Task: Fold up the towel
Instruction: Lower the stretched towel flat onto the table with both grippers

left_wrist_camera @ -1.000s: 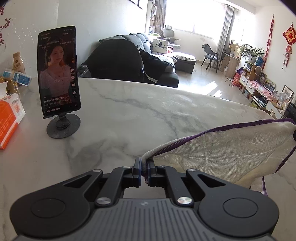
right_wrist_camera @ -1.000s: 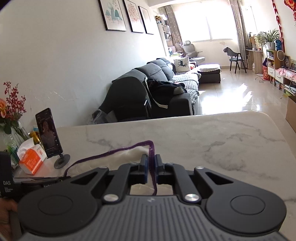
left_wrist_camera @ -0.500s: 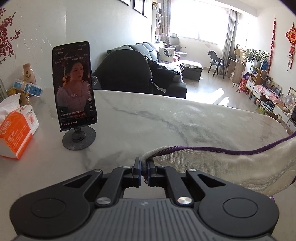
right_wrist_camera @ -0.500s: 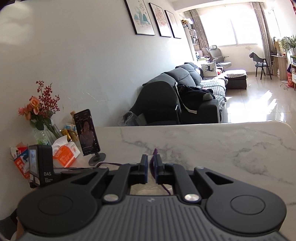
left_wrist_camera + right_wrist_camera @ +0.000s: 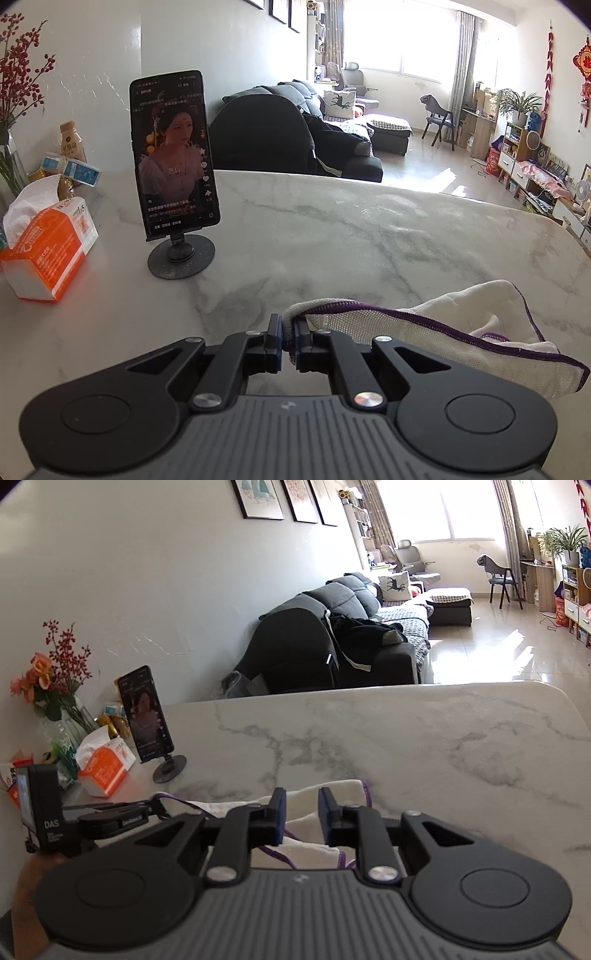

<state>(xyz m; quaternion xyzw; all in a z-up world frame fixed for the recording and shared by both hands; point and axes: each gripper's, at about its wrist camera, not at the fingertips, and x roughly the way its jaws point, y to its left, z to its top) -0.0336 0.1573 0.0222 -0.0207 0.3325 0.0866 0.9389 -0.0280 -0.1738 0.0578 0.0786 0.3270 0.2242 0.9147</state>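
On the marble table (image 5: 369, 236), right of the phone stand (image 5: 181, 254), the left gripper (image 5: 289, 332) pinches the towel (image 5: 436, 328) hem as the right gripper (image 5: 300, 805) opens over folded cloth; corners should align before release.

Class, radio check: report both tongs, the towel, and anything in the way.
Left tongs shut on towel hem. Right tongs opening, towel lying between, unpinched. Towel bunched on marble table. Phone stand off left, clear.

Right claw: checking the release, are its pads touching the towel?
Apart. The right wrist view shows the opening right claw with gaps beside the towel.
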